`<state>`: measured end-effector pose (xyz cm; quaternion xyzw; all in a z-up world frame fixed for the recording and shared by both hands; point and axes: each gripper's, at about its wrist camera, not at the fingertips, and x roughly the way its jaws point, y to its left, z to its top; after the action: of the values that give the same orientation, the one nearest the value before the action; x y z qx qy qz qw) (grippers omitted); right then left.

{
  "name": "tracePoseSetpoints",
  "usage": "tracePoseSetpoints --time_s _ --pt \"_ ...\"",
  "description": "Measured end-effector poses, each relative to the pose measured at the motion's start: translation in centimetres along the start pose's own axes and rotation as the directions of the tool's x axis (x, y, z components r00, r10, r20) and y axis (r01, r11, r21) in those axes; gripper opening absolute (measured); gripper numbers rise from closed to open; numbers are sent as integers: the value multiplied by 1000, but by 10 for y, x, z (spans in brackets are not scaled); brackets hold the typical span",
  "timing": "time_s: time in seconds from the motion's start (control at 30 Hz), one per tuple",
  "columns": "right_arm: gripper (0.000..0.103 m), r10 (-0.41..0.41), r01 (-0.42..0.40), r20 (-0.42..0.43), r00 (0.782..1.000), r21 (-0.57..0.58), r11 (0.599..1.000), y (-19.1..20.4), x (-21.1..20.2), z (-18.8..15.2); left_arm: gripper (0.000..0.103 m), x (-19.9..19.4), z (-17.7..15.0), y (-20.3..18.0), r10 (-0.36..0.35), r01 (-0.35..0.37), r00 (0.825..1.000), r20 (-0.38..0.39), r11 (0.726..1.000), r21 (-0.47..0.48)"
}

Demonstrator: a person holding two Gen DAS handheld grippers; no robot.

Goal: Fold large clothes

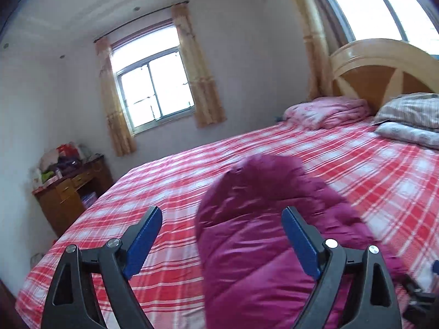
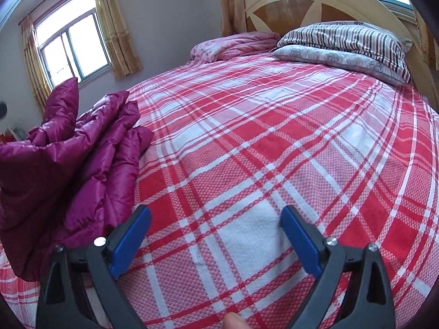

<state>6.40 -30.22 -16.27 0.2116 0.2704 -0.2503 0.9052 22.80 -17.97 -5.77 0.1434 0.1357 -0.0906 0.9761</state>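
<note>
A magenta quilted jacket (image 1: 247,233) lies bunched on the red-and-white plaid bed sheet (image 1: 164,186), blurred in the left wrist view. My left gripper (image 1: 221,213) is open, its blue pads (image 1: 142,241) wide apart and touching nothing; the jacket lies below and beyond them. In the right wrist view the same jacket (image 2: 68,150) is heaped at the left, one part sticking up. My right gripper (image 2: 215,211) is open over bare sheet (image 2: 274,137), to the right of the jacket. A fingertip (image 2: 233,322) shows at the bottom edge.
At the head of the bed are a wooden headboard (image 2: 301,2), a pink folded quilt (image 2: 236,45) and striped and grey pillows (image 2: 348,44). A wooden desk (image 1: 71,192) piled with things stands by the far-left wall under a curtained window (image 1: 151,90).
</note>
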Motion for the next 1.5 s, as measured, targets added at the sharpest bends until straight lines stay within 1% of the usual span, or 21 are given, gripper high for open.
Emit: tracePoseSetpoints --time_s 0.07,0.13,0.2,0.3,0.37,0.4,0.47,0.5,0.53,0.57,0.63,0.77,0.87,0.97,1.07,1.1,1.2,1.33,1.4,1.47,1.5 --pt "92 43 -43 14 999 3 999 2 -8 6 89 37 -8 25 64 -67 995 -77 997 -42" --pt "88 74 -75 39 996 1 997 8 -18 16 89 70 -15 41 82 -93 986 -142 993 -70" --pt "85 146 -147 79 986 12 989 17 -35 33 89 95 -21 48 98 -114 978 -186 990 -78" --pt "82 257 -254 109 960 -42 966 45 -50 58 89 119 -30 34 30 -54 968 -250 995 -89" --pt "77 356 -349 50 933 -109 931 72 -44 69 89 119 -33 11 -7 -8 974 -226 998 -62" --pt "69 377 -372 16 926 -122 920 80 -38 70 89 116 -33 -1 1 -4 980 -199 1000 -17" --pt "53 361 -373 -103 927 -139 917 93 -14 64 89 102 -30 -22 -1 9 991 -131 998 60" --pt "38 340 -360 -147 929 -147 921 95 -5 57 89 97 -27 -30 -15 24 994 -109 996 85" --pt "30 308 -337 -180 934 -158 928 94 4 48 89 93 -26 -37 -32 41 995 -91 993 106" --pt "27 281 -316 -207 937 -164 934 90 13 38 89 90 -25 -42 -42 52 996 -79 991 121" --pt "22 274 -314 -240 931 -150 938 80 22 21 90 85 -23 -52 -79 89 994 -72 986 143" --pt "20 251 -302 -265 931 -173 937 74 23 17 90 82 -20 -64 -104 115 992 -67 976 188" --pt "24 238 -290 -264 935 -180 940 74 16 30 90 82 -6 -41 -101 107 993 -57 987 121" --pt "30 204 -236 -155 966 -222 946 80 -7 55 90 93 7 -7 -37 39 997 -74 999 19" --pt "37 224 -240 -89 971 -256 936 103 -17 82 90 116 9 18 31 -36 991 -128 999 -37" --pt "43 233 -246 -82 969 -265 932 113 -13 91 90 123 8 22 47 -55 988 -144 997 -48" --pt "52 277 -277 -43 960 -290 916 144 -4 116 90 142 8 33 94 -113 975 -202 990 -84" --pt "52 369 -385 -111 923 -207 899 168 39 141 90 153 10 41 54 -99 965 -258 981 -165" --pt "52 360 -378 -123 925 -185 907 171 57 145 90 153 13 33 45 -88 965 -259 984 -155" --pt "52 309 -331 -138 941 -192 924 167 82 144 90 153 17 20 34 -71 968 -248 988 -138" --pt "52 283 -307 -139 949 -196 931 162 81 141 90 152 17 10 22 -53 969 -245 991 -119"
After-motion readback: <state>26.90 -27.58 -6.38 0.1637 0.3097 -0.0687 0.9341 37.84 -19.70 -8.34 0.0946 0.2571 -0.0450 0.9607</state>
